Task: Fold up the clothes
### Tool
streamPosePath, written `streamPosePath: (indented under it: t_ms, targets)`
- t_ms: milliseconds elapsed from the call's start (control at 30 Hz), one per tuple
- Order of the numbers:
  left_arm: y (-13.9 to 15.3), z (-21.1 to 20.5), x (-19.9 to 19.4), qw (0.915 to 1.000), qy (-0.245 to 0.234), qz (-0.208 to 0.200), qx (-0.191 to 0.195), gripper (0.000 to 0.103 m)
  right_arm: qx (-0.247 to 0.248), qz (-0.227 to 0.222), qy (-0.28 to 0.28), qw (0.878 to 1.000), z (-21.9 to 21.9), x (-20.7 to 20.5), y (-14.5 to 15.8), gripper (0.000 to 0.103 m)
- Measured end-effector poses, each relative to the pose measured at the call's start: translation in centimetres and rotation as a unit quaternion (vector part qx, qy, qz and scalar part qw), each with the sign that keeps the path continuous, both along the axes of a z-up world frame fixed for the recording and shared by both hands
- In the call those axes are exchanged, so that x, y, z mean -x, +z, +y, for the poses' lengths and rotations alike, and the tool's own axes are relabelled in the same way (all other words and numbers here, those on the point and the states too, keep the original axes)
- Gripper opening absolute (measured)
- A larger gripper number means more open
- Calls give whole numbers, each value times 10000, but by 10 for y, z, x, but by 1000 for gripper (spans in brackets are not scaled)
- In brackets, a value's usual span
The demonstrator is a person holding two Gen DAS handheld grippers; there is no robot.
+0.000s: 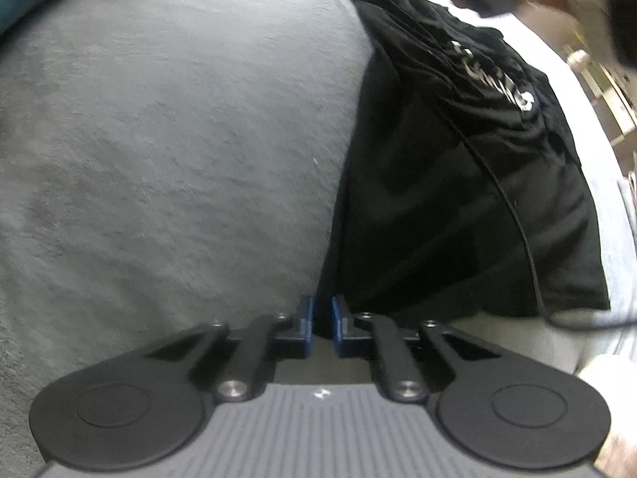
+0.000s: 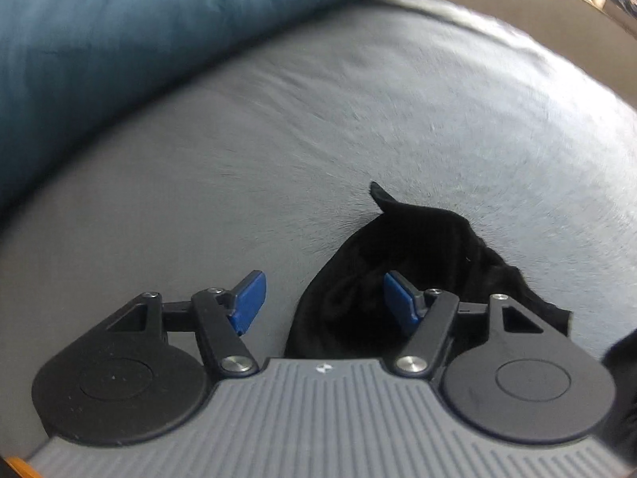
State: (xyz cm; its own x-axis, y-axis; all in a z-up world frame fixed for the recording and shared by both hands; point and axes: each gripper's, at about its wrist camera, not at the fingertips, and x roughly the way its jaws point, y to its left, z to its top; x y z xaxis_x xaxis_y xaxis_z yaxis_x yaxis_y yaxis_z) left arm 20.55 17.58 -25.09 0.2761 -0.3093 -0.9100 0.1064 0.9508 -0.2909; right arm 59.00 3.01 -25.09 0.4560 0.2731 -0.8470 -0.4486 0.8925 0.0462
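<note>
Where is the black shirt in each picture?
Left wrist view: the black shirt fills the right half, running from the top edge down to the left gripper, whose fingers are shut on its lower corner.
Right wrist view: it lies low, right of centre, bunched around the open right gripper.
Shared landmark: the grey blanket.

A corner of the black garment (image 1: 458, 199) is pinched between the nearly closed blue pads of the left gripper (image 1: 322, 320). Ahead and to the right of the gripper, the cloth is stretched upward, white lettering (image 1: 497, 79) being shown on it. To the left, grey fleece bedding (image 1: 159, 139) is spread.
</note>
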Motion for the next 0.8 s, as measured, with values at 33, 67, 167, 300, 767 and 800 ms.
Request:
streamPosePath:
  t_ms: [33, 67, 167, 300, 767, 800]
  targets:
    - [-1, -1, 2, 10000, -45, -2, 9, 7, 48, 66, -104, 9999, 1, -6, -5, 59]
    - [-2, -2, 4, 10000, -87, 0, 20, 7, 97, 131, -209, 9996, 2, -12, -10, 51]
    - [-7, -3, 5, 9998, -138, 83, 101, 6, 95, 272, -472, 9985, -1, -25, -16, 5]
    - [-10, -3, 5, 9994, -254, 37, 214, 5, -2083, 77, -1230, 9703, -86, -7, 34, 5]
    - [3, -11, 14, 9965, -714, -15, -430, 9, -4988, 136, -3546, 7907, -365, 159, -15, 11]
    - [7, -10, 15, 9964, -705, -26, -479, 13, -4940, 171, -3668, 7881, -372, 164, -18, 14]
